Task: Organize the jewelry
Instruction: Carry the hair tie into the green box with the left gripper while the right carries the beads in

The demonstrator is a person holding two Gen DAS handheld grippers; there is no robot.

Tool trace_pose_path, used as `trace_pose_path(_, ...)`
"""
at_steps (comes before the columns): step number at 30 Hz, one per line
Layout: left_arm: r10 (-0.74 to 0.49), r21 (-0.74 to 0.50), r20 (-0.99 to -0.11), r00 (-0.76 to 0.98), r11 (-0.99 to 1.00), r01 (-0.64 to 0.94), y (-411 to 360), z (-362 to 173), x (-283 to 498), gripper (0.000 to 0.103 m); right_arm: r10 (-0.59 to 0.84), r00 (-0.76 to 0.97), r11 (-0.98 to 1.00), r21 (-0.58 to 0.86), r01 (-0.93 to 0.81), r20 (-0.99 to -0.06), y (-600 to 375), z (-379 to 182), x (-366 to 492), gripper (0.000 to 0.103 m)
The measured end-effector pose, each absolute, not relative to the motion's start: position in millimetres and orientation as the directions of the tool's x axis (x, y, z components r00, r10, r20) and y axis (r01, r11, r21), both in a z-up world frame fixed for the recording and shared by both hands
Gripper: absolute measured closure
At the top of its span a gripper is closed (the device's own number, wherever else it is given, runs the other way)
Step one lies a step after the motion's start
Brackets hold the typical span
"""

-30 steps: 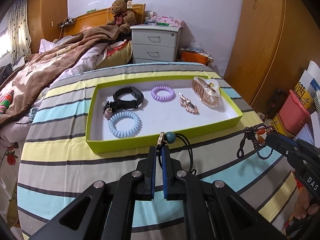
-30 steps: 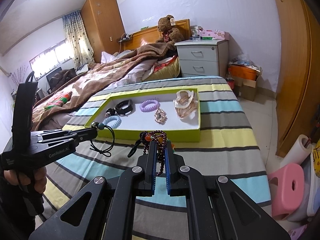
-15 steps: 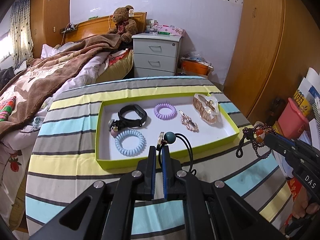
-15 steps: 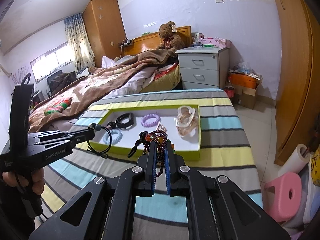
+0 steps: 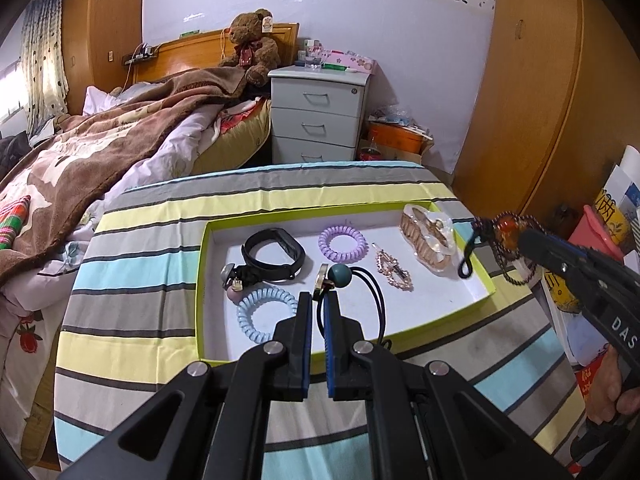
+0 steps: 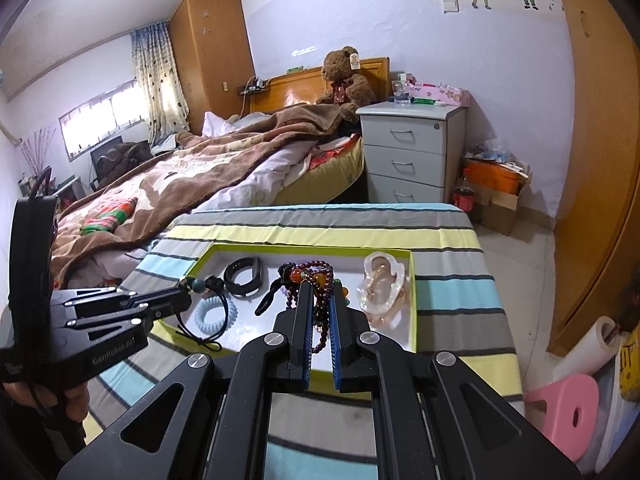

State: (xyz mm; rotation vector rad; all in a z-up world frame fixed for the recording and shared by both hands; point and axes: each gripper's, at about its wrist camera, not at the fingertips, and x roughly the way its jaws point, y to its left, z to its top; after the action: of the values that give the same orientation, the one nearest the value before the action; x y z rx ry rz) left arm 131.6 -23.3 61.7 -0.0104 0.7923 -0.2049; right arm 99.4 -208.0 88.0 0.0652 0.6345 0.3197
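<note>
A lime-green tray (image 5: 202, 292) with a white floor sits on the striped table. In it lie a black band (image 5: 276, 254), a purple coil tie (image 5: 343, 243), a blue coil tie (image 5: 264, 312), a gold hair clip (image 5: 394, 270) and a bagged gold watch (image 5: 430, 236). My left gripper (image 5: 319, 300) is shut on a black cord hair tie with a teal bead (image 5: 340, 276), held above the tray's near side. My right gripper (image 6: 319, 292) is shut on a dark beaded bracelet (image 6: 316, 274), held above the tray; it also shows in the left wrist view (image 5: 504, 232).
The striped cloth table (image 5: 140, 280) has a bed with a brown blanket (image 5: 100, 140) to the left and a grey drawer unit (image 5: 320, 116) behind. Wooden wardrobes (image 5: 532, 92) stand right. A pink stool (image 6: 568, 408) is on the floor at right.
Both grippers have risen and moved forward over the tray with their items still held. The tray now sits lower in both views.
</note>
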Motion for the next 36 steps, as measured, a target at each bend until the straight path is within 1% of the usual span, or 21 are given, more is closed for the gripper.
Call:
trace_pose_path(11, -0.186, -0.112, -0.739, 0.648, 0.982, 0.153, -18.2, 42.2, 166.3, 0.097, 0.297, 0.715, 0.954, 0.162, -0.253, -0.633, -210.7, 60.3, 126.4, 0.096)
trace_pose_path(21, -0.207, -0.133, -0.763, 0.612, 0.977, 0.165, -30.1, 28.8, 195.0, 0.097, 0.279, 0.669, 0.955, 0.126, -0.269, -0.689, -220.9, 39.6, 135.3, 0.096)
trace_pose_path(36, -0.202, -0.134, -0.801, 0.563, 0.978, 0.16, -42.1, 8.1, 209.4, 0.097, 0.293, 0.593, 0.943, 0.125, -0.308, -0.75, -223.2, 18.5, 145.5, 0.096)
